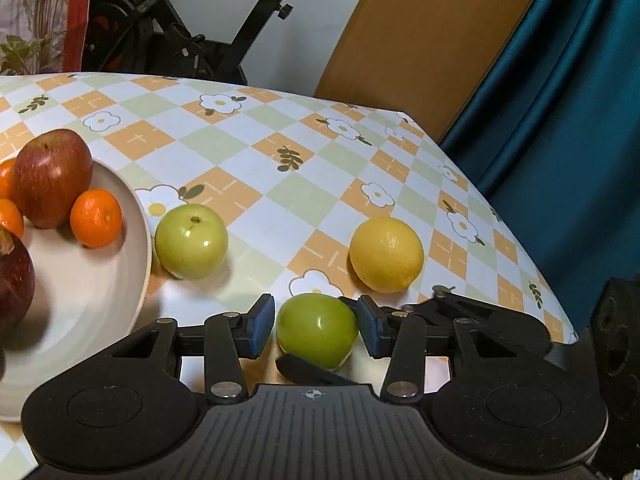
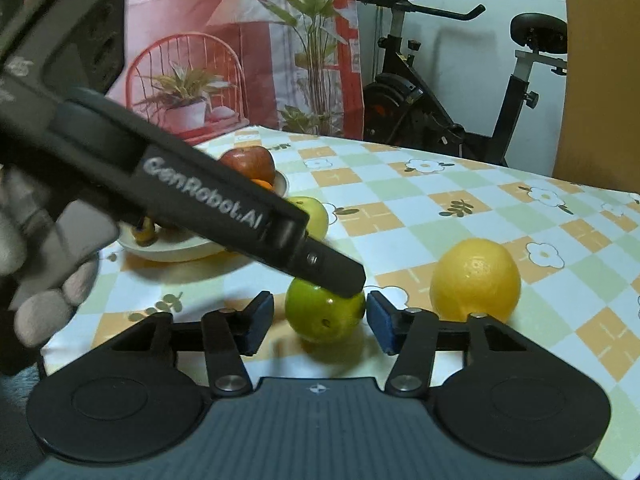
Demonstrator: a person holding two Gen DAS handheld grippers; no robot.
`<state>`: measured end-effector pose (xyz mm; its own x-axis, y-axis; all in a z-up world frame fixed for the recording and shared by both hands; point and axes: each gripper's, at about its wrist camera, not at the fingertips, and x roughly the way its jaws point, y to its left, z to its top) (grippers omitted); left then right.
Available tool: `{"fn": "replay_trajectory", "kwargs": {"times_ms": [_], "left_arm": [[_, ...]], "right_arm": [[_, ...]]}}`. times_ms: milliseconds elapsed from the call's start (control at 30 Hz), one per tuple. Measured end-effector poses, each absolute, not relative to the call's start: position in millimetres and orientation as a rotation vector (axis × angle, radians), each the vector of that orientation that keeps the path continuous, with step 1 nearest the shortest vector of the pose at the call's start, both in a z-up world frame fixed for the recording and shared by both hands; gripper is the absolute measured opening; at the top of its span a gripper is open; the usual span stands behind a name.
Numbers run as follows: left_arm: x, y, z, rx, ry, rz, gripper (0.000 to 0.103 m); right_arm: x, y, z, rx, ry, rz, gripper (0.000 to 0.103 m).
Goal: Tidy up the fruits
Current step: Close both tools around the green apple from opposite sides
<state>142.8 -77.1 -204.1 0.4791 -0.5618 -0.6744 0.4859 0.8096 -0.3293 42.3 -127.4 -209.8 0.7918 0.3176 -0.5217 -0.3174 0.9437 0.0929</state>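
"First, the left tongs [image 1: 316, 320]?"
"Around the near green fruit [image 1: 317, 330]. Maybe pinching, hard to tell."
"And the right tongs [image 2: 320, 320]?"
"Apart, around the same fruit, not squeezing."
"Where next?"
"Probably left to the plate [image 1: 147, 240], nearer the left tongs. Round, no long side."

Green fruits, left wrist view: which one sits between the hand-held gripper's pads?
The darker green fruit nearest the camera, beside the yellow citrus; the paler green fruit lies by the plate.

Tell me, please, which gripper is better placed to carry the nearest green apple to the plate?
The left gripper: its pads appear to sit against the green apple, and the plate lies close on its side; the right gripper shows gaps either side.
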Motion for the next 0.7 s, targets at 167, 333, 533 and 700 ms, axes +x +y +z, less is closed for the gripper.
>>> {"fn": "replay_trajectory", "kwargs": {"times_ms": [167, 333, 533, 700], "left_arm": [[133.7, -77.2, -205.7, -0.092, 0.841, -0.635, 0.048], [125.9, -73.6, -207.8, -0.102, 0.828, -0.624, 0.048], [125.3, -71.6, -210.6, -0.122, 0.83, -0.632, 0.049], [119.1, -69.4, -214.5, -0.132, 0.813, -0.637, 0.049]], "right_arm": [[47.7, -132.3, -213.0, 0.027, 0.585, 0.362, 0.049], [50.9, -134.3, -214.6, 0.049, 0.611, 0.383, 0.048], [53.2, -132.5, -215.7, 0.042, 0.629, 0.389, 0.049], [52.0, -131.6, -216.1, 0.036, 0.629, 0.388, 0.049]]}}
